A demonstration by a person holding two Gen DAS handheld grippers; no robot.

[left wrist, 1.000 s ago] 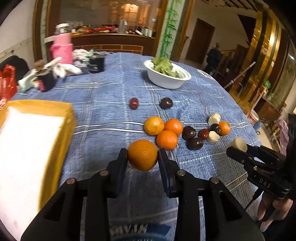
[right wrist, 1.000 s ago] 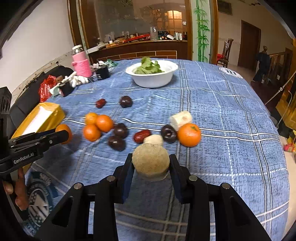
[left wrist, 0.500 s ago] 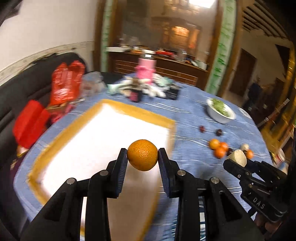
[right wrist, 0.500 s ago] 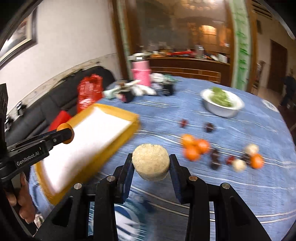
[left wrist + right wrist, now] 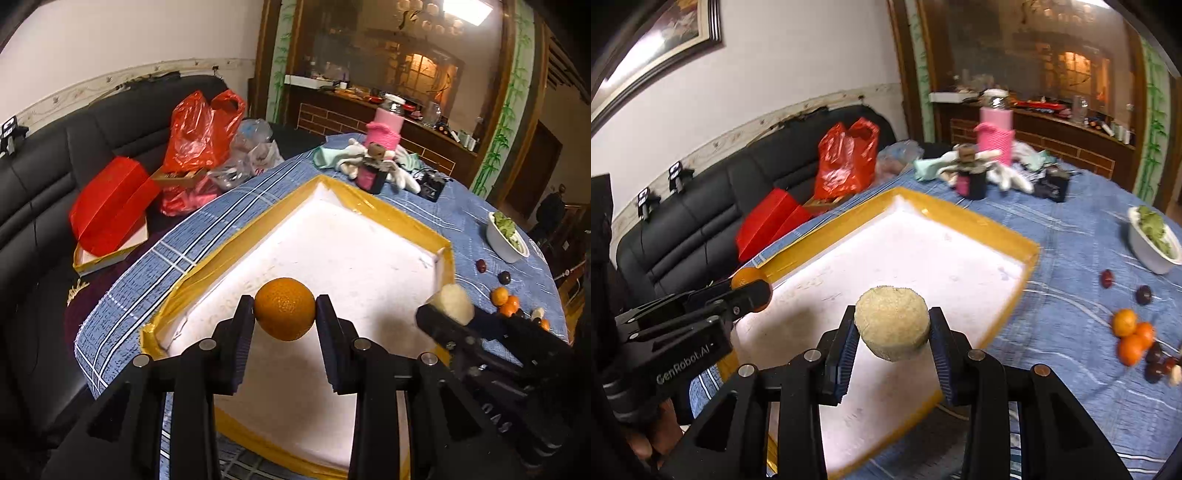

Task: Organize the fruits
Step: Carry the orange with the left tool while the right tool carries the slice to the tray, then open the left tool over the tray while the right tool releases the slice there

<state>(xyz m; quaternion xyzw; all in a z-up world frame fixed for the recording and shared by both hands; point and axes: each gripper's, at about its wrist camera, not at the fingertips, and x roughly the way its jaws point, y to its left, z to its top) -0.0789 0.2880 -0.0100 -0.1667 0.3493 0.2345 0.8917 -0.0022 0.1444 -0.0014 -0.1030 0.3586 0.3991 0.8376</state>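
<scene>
Here the surface (image 5: 469, 221), under a blue checked cloth, carries a shallow tray (image 5: 402, 218) with a yellow rim and a bare white floor. Both claws hang over that tray, and the coming move turns on this: each held fruit lies directly above the white floor, so the release path is straight down.

The left claw (image 5: 284, 314) is closed to the width of an orange (image 5: 284, 309), gripped at its sides between the two pads. It sits over the near left part of the tray. The right claw (image 5: 892, 334) is closed likewise on a pale, rough-skinned round fruit (image 5: 892, 323), over the near right part, close to the right rim. Neither fruit touches the tray. The two claws stand side by side and apart, so neither blocks the other's descent.

The loose fruit (image 5: 1132, 334) lies well to the right of the tray: a cluster of oranges and dark round fruits, with two more dark fruits nearer a white bowl (image 5: 1152, 254) of greens.

The left view shows the tray's far corner and left rim whole, and the right claw from the side. The right view shows the right rim, the cloth beyond it and the loose fruit more fully. Height above the tray floor cannot be judged from either view.
</scene>
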